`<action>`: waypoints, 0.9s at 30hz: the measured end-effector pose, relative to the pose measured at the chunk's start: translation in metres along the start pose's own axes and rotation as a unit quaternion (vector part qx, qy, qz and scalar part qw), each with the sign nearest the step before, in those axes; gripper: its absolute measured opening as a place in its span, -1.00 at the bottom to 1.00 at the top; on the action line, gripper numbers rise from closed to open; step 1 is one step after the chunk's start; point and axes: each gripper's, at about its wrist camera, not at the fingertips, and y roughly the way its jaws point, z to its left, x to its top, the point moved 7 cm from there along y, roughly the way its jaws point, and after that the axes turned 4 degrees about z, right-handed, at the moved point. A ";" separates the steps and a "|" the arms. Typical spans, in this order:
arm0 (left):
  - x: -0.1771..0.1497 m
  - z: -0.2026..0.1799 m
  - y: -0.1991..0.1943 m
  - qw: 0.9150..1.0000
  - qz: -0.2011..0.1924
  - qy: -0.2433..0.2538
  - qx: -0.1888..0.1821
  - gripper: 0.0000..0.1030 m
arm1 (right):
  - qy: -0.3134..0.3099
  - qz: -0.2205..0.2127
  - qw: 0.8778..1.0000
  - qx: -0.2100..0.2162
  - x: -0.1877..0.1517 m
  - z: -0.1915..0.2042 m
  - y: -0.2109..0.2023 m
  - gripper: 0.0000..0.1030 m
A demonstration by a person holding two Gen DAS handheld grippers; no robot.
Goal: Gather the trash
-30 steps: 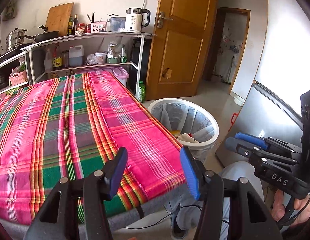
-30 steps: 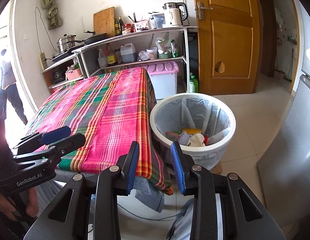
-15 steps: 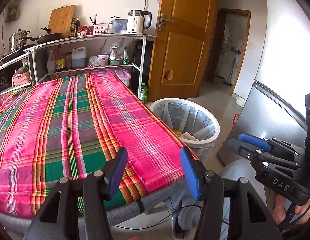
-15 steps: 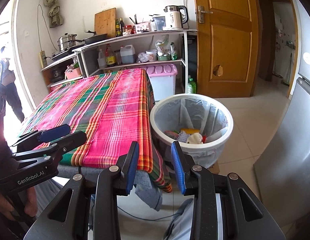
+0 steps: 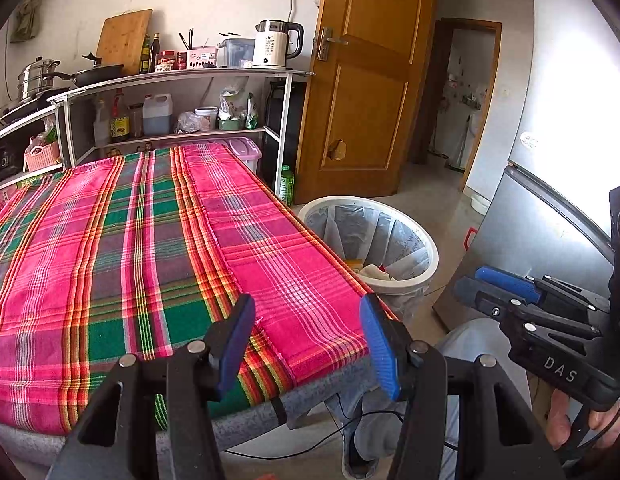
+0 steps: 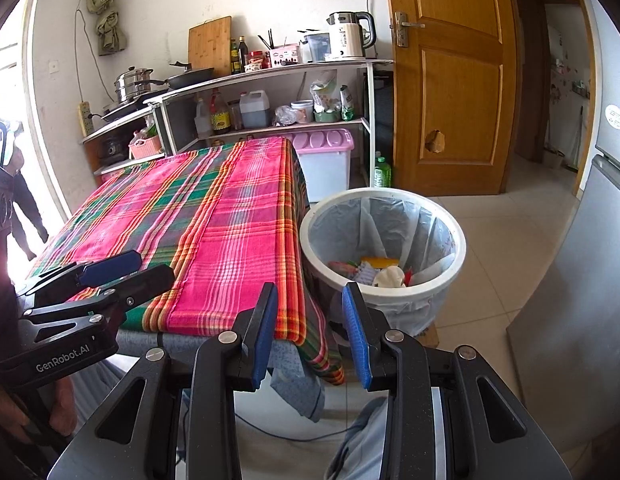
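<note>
A white bin (image 6: 382, 193) with a clear liner stands on the floor at the table's right edge. Inside lies trash (image 6: 385, 274): crumpled white paper and coloured wrappers, partly seen as trash (image 5: 373, 271) over the bin's rim (image 5: 429, 258). The plaid cloth (image 5: 150, 240) on the table is bare of litter. My left gripper (image 5: 308, 318) hovers open over the cloth's near right corner, nothing between its blue pads. My right gripper (image 6: 310, 300) is open with a narrower gap, empty, between the table corner and the bin. Each shows in the other's view: right gripper (image 5: 491, 284), left gripper (image 6: 150, 266).
A shelf unit (image 6: 270, 74) with a kettle (image 6: 347, 36), pots and bottles stands behind the table. A pink-lidded box (image 6: 325, 160) and a green bottle (image 6: 382, 172) sit beside the wooden door (image 6: 457, 80). A steel fridge (image 5: 549, 216) rises at the right. A cable (image 5: 341, 428) trails below.
</note>
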 end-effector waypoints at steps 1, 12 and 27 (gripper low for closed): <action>0.000 0.000 0.000 1.000 0.000 0.000 0.000 0.10 | 0.000 0.000 1.000 0.000 0.000 0.000 0.000 -0.33; 0.000 -0.002 0.000 1.000 0.000 0.001 -0.001 0.10 | 0.000 0.002 1.000 0.001 -0.001 0.000 0.000 -0.33; 0.000 -0.002 0.000 1.000 0.000 0.001 -0.001 0.10 | 0.000 0.003 1.000 0.001 -0.001 0.001 0.001 -0.33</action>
